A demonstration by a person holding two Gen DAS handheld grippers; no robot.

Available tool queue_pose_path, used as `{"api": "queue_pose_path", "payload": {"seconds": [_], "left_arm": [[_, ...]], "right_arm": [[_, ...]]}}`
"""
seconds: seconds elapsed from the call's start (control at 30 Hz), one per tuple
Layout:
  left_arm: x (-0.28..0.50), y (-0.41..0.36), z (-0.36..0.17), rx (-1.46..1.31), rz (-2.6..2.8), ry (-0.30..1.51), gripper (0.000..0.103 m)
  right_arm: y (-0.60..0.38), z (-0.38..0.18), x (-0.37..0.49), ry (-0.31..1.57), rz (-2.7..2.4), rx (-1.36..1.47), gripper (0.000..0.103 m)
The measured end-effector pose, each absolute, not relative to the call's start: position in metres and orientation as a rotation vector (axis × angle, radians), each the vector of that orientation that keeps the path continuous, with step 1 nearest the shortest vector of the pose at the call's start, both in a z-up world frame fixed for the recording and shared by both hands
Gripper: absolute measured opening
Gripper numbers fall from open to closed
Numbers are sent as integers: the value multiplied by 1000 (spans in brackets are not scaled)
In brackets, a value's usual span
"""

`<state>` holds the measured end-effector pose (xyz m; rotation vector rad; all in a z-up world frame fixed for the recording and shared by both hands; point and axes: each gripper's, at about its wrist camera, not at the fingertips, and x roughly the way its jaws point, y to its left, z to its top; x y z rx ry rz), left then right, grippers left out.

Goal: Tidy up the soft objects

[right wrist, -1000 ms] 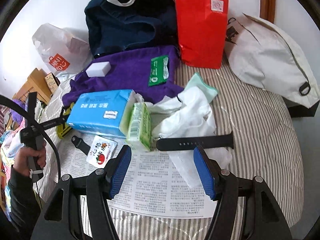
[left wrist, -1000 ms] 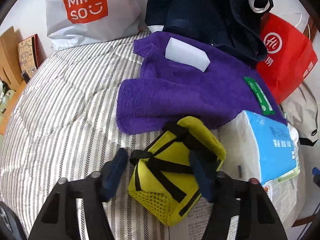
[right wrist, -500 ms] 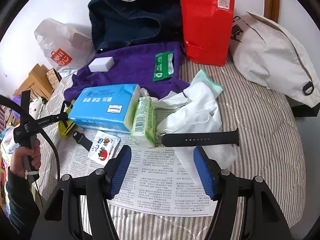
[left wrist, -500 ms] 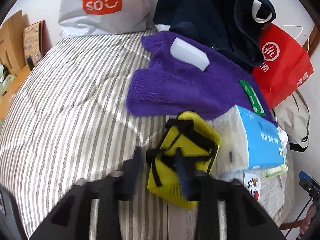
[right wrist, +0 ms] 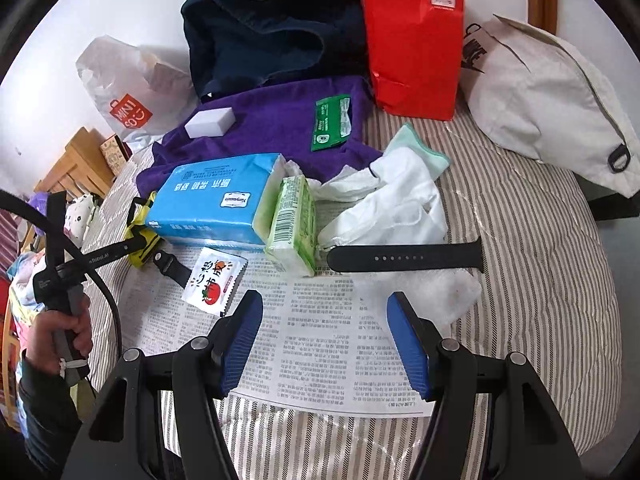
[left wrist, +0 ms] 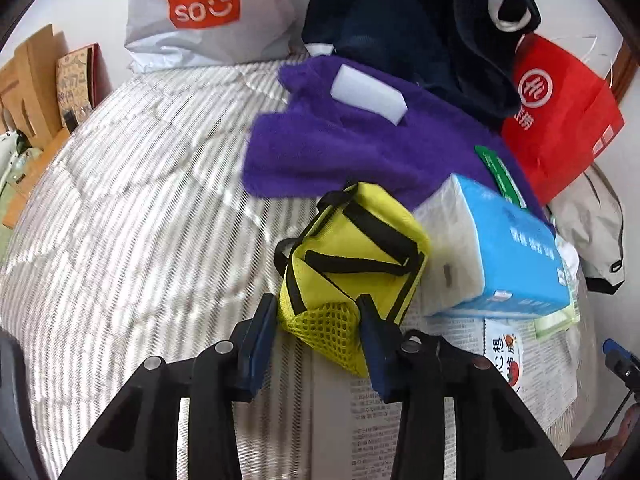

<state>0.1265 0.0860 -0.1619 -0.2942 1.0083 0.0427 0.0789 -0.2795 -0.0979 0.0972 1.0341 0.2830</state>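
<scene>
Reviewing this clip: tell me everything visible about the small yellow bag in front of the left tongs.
The yellow bag is a small, soft fabric pouch with black straps and trim and a yellow mesh pocket at its near end. It lies tilted on the striped bedding, its far end against the purple towel, its side beside the blue tissue pack. The left tongs, jaws just closing, pinch the mesh end. From the right wrist only a sliver shows behind the tissue pack.

Taking the blue tissue pack (right wrist: 212, 200) as landmark: the yellow strapped pouch (left wrist: 352, 256) lies at its left, the green tissue packet (right wrist: 294, 224) touching its right, the purple towel (right wrist: 276, 124) behind (a white sponge block (right wrist: 210, 122) on it), the printed newspaper sheet (right wrist: 320, 336) before.
</scene>
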Motion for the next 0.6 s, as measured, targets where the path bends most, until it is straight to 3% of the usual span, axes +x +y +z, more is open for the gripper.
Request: {"api": "queue_pose_path", "payload": {"seconds": [0.6], "left_arm": [[110, 88, -136, -329, 19, 939, 37]], "right_arm": [[-307, -106, 82, 1037, 248, 132, 64]]}}
